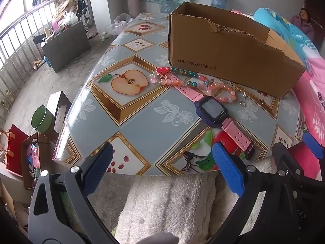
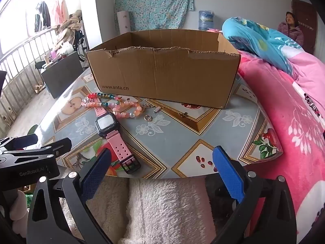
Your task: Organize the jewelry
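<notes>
A pink-strapped watch with a dark square face lies on the patterned table. Beaded bracelets in pink, white and teal lie behind it, with a small ring and small metal clasps to their right. An open cardboard box stands behind them. My left gripper is open and empty at the table's near edge. My right gripper is open and empty, also at the near edge, right of the watch.
A pink and blue quilt is piled along the table's right side. White fleece lies below the near edge. On the floor at left are a green cup, a red bag and a dark low cabinet. A person sits at far right.
</notes>
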A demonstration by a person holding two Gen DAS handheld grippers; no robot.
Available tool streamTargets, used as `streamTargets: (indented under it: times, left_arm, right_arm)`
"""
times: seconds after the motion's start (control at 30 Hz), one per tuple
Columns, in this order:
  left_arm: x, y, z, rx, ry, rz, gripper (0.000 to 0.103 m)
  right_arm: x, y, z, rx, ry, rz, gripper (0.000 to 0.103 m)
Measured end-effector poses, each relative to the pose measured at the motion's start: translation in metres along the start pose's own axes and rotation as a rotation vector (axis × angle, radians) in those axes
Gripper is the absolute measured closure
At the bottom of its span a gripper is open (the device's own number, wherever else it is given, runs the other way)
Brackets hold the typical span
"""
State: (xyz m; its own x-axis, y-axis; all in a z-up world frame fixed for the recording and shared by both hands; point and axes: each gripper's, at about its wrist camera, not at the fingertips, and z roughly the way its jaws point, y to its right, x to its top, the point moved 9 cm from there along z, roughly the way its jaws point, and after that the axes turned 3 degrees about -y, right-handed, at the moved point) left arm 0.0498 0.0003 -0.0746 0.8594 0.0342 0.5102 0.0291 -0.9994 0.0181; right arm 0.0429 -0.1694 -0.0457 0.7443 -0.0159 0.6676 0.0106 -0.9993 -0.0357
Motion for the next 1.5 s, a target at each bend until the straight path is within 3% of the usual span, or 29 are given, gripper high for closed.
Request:
streamTargets:
  times: [1.5]
  left_arm:
    - [-0.0012, -0.0039, 0.0010, 0.015, -0.002, 0.001, 0.008]
  right_arm:
    - [0.0047, -0.0024, -0.0004, -0.011, -0.009, -0.009, 0.006]
